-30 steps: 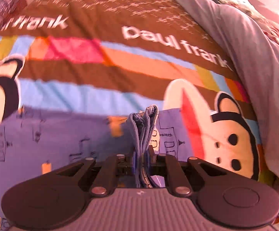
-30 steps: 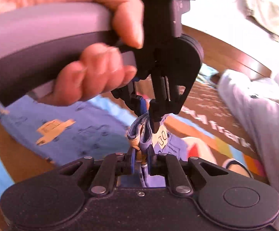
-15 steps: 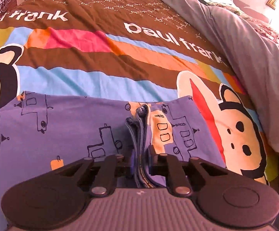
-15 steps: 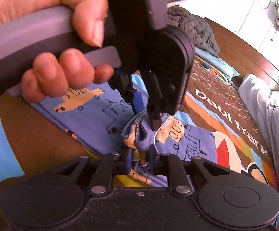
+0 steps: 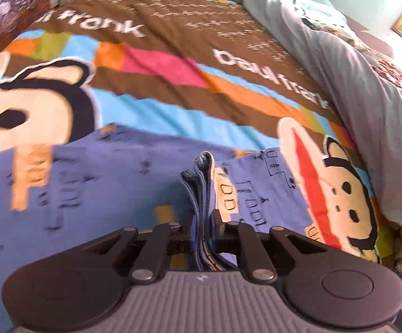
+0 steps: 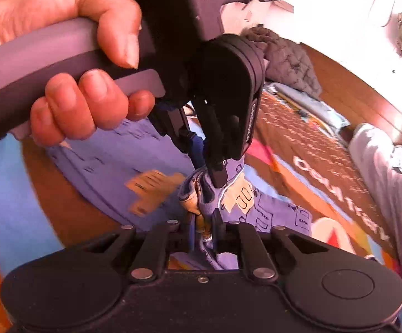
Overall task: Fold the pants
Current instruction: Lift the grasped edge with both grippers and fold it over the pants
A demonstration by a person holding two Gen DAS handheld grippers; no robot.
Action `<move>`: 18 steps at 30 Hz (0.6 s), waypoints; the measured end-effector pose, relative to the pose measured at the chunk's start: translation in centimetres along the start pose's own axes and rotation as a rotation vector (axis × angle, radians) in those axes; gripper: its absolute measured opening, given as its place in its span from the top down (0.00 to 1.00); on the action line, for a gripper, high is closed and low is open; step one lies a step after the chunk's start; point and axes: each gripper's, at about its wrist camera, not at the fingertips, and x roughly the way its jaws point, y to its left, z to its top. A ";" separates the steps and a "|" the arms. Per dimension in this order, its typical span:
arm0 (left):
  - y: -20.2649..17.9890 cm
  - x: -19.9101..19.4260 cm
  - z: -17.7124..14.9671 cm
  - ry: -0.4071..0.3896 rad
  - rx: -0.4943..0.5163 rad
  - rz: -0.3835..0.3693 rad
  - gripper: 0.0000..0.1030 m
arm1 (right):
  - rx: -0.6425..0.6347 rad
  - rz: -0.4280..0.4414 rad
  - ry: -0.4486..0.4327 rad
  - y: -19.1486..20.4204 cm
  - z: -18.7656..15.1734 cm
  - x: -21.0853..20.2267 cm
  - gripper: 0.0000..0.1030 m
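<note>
The pants [image 5: 95, 183] are purple-blue with small drawn buildings and orange patches, and they lie spread on the bedspread. My left gripper [image 5: 204, 222] is shut on a bunched edge of the pants, several layers standing up between its fingers. In the right wrist view my right gripper [image 6: 202, 223] is shut on a neighbouring bunch of the same pants [image 6: 259, 205]. Just beyond it a hand [image 6: 70, 102] holds the left gripper [image 6: 210, 173], whose tips pinch the fabric. The two grippers are close together, a little above the bed.
The bedspread [image 5: 173, 102] is striped with cartoon monkeys and white lettering. A grey duvet [image 5: 353, 83] is heaped along its right side. A quilted grey jacket [image 6: 284, 58] lies by the wooden headboard [image 6: 353, 91]. The bed's edge [image 5: 53, 2] shows at far left.
Both grippers have moved sideways across the bed together, still pinching the fabric. The left monkey has come further into the left wrist view, and more of the pants lies flat below.
</note>
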 end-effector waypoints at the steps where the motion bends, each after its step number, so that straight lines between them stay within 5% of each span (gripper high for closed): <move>1: 0.8 -0.1 -0.1 0.000 -0.009 0.004 0.90 | -0.010 0.013 0.000 0.6 0.3 0.1 0.89; 11: 5.5 -0.7 -1.4 -0.006 -0.044 0.029 0.89 | -0.131 0.119 0.011 5.2 2.0 2.3 0.88; 14: 5.3 -0.4 -1.4 0.007 -0.036 0.050 0.81 | -0.184 0.115 0.039 6.0 1.9 3.1 0.81; 15: 4.9 -0.7 -1.3 0.004 -0.017 0.070 0.73 | -0.195 0.100 0.034 6.1 1.9 3.2 0.76; 17: 4.1 -1.5 -1.3 -0.018 0.033 0.127 0.51 | -0.193 0.074 0.015 5.8 1.9 2.7 0.37; 18: 3.6 -2.1 -1.5 -0.044 0.057 0.164 0.34 | -0.177 0.071 0.003 5.1 1.8 2.1 0.26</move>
